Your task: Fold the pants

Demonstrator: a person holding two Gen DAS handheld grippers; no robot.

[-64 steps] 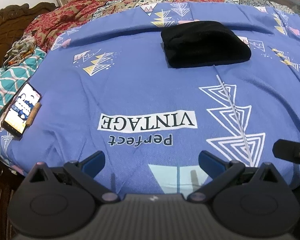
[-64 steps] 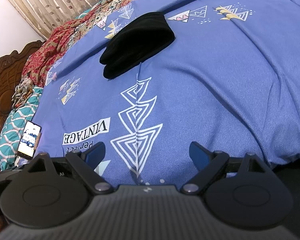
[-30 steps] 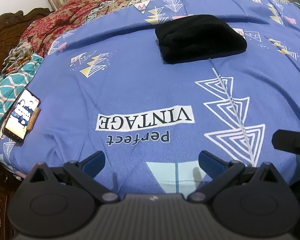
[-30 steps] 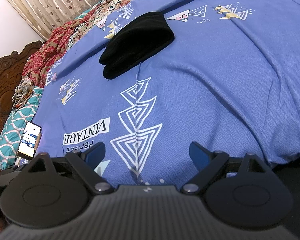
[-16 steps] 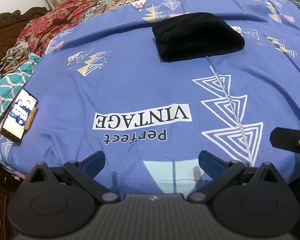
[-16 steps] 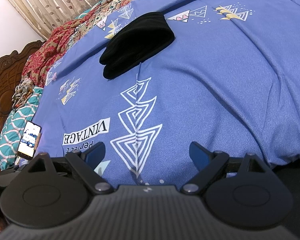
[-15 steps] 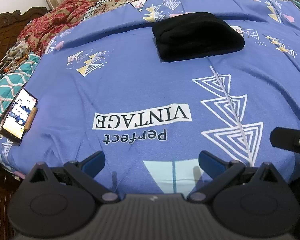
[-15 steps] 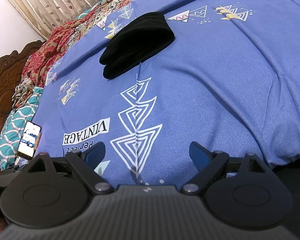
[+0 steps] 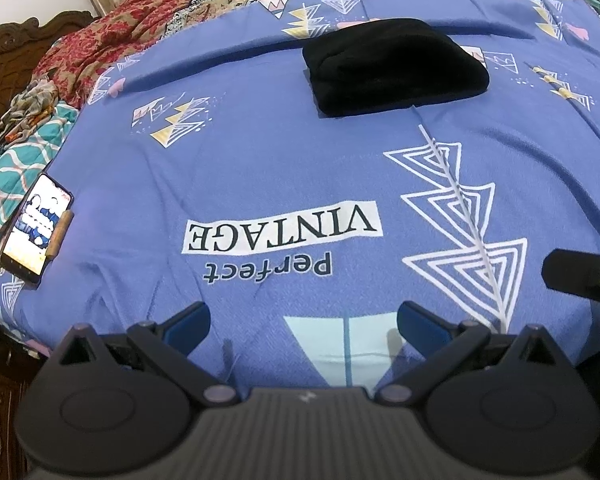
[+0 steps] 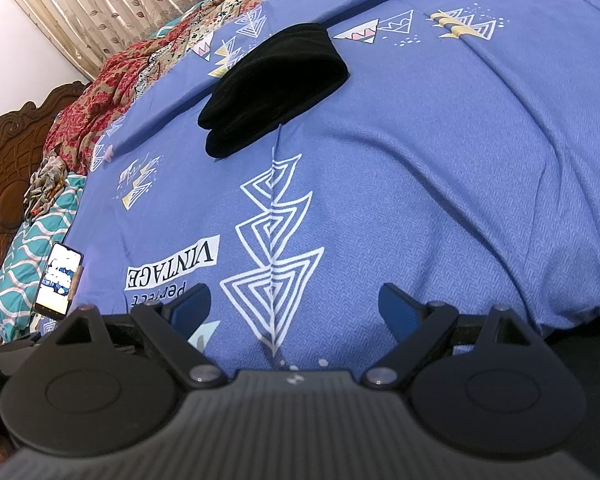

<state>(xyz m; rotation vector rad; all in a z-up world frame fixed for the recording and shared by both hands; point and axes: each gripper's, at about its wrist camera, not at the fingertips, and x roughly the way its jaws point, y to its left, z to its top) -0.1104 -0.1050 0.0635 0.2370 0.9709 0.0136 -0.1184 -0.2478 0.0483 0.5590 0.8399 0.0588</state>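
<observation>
The black pants (image 9: 396, 66) lie folded into a compact thick bundle on the blue printed bedsheet (image 9: 260, 168), far from me near the back of the bed. They also show in the right wrist view (image 10: 274, 88). My left gripper (image 9: 304, 322) is open and empty, low over the bed's near edge. My right gripper (image 10: 294, 306) is open and empty too, well short of the pants. Part of the right gripper (image 9: 580, 276) shows at the right edge of the left wrist view.
A lit phone (image 9: 36, 228) lies at the bed's left edge, also in the right wrist view (image 10: 60, 278). Red patterned bedding (image 9: 112, 44) and a teal pillow (image 9: 8, 172) lie at the left. A carved wooden headboard (image 10: 4, 160) and curtains (image 10: 112, 4) stand behind.
The left wrist view shifted slightly; the pants sit a little lower and nearer in it than a second ago. The right gripper stayed still. Both grippers stayed open.
</observation>
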